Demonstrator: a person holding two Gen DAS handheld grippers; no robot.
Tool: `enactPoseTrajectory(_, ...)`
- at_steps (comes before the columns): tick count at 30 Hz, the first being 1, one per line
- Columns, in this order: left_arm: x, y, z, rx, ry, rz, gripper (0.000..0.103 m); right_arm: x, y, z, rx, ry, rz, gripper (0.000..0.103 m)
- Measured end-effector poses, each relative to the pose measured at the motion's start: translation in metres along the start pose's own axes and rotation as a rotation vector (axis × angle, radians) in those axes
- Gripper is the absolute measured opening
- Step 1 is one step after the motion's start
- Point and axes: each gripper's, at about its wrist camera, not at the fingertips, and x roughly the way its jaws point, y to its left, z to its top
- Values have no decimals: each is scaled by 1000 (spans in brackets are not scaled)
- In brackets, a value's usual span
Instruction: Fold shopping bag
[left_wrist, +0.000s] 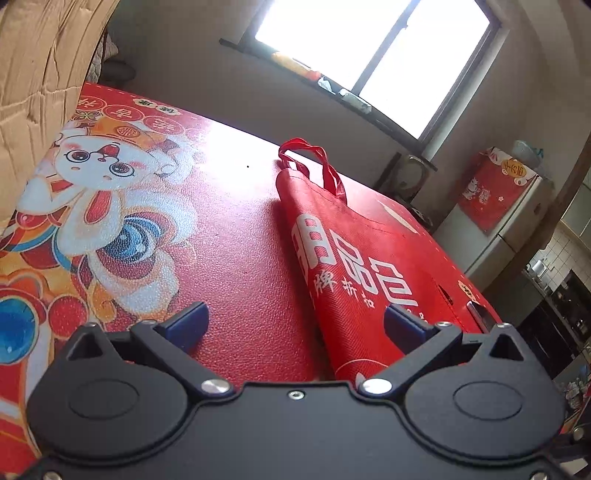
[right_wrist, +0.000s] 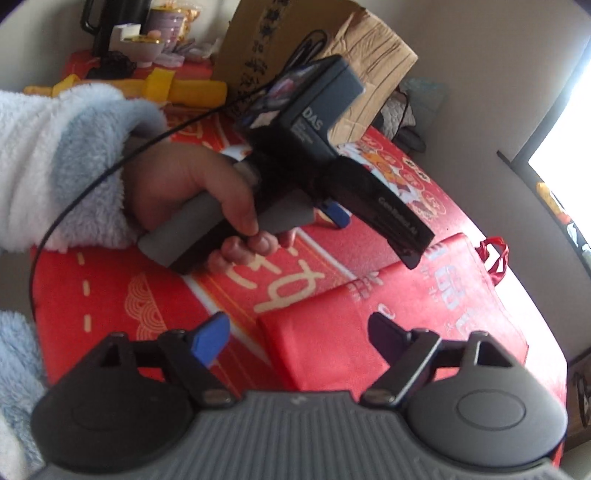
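Observation:
The red shopping bag (left_wrist: 354, 258) lies flat on the red rabbit-print tablecloth (left_wrist: 240, 258), folded into a long strip with white lettering. Its handles (left_wrist: 317, 166) are at the far end. My left gripper (left_wrist: 297, 323) is open just above the cloth, and its right finger (left_wrist: 402, 325) is over the bag's near end. In the right wrist view the bag (right_wrist: 406, 306) runs away to the right, handles (right_wrist: 495, 254) far off. My right gripper (right_wrist: 299, 338) is open, with the bag's near corner between its fingers and neither pad pressing on it.
A person's hand (right_wrist: 199, 192) in a fluffy sleeve holds the left tool over the table. A cardboard box (right_wrist: 332, 48) stands at the table's far side, with yellow items (right_wrist: 192, 88) and a black kettle (right_wrist: 107, 22) behind. The table edge (left_wrist: 476, 295) runs close beside the bag.

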Motion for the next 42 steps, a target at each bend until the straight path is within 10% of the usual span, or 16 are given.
enactPoseTrajectory(20, -1, 9, -1, -2, -8, -11, 103, 15, 55, 0, -247, 78, -272, 64)
enactPoseTrajectory(29, -5, 18, -1, 11, -1, -11, 103, 5, 52, -25, -240, 188, -290, 16)
enactPoseTrajectory(36, -16, 21, 2, 14, -4, -90, 103, -33, 62, -51, -329, 100, -215, 11)
enactPoseTrajectory(39, -32, 17, 13, -5, -57, -264, 103, -55, 61, -58, -300, 35, -110, 10)
enactPoseTrajectory(42, -37, -5, 21, 73, -85, -276, 103, -77, 44, -60, -177, 1, 44, 10)
